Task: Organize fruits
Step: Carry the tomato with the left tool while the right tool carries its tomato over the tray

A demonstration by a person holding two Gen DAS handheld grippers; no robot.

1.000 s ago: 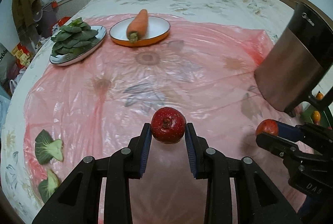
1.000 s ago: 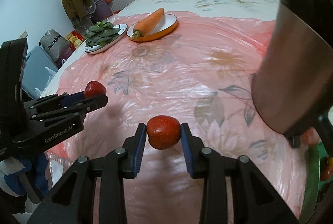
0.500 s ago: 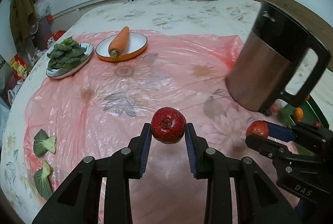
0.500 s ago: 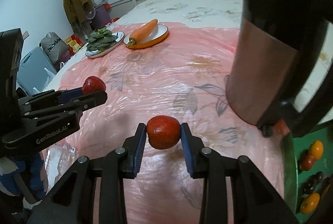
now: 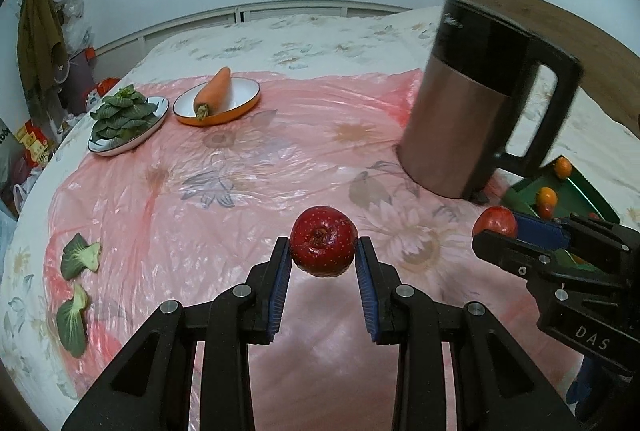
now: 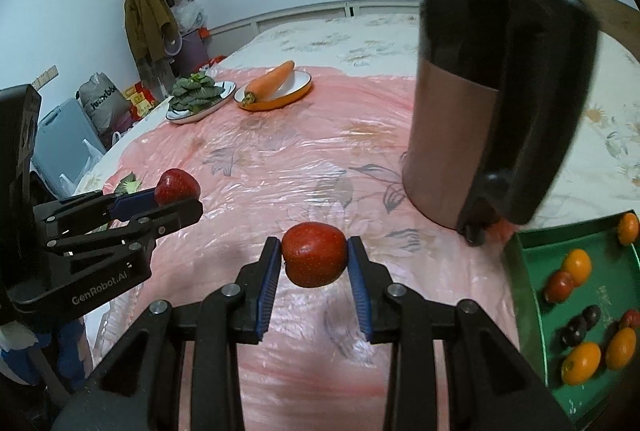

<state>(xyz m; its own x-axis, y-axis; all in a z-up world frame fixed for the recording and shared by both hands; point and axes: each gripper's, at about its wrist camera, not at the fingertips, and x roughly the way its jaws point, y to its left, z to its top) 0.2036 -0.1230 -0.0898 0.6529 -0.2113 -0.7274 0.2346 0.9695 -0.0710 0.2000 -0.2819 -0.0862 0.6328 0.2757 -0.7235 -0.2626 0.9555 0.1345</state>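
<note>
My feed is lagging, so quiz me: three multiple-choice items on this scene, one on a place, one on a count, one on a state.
1. Where does the long orange carrot lie?
A. in the white dish with the orange rim
B. in the green tray
C. on the pink plastic sheet

2. How many loose cut green leaf pieces lie on the sheet's near left edge in the left wrist view?
A. none
B. two
C. five

3. What is the left gripper doing?
A. open and empty
B. shut on a dark red apple
C. shut on the kettle's handle

Answers: 1 A, the carrot rests across that dish; 2 B, two pieces lie there; 3 B, both pads press on the apple.
</note>
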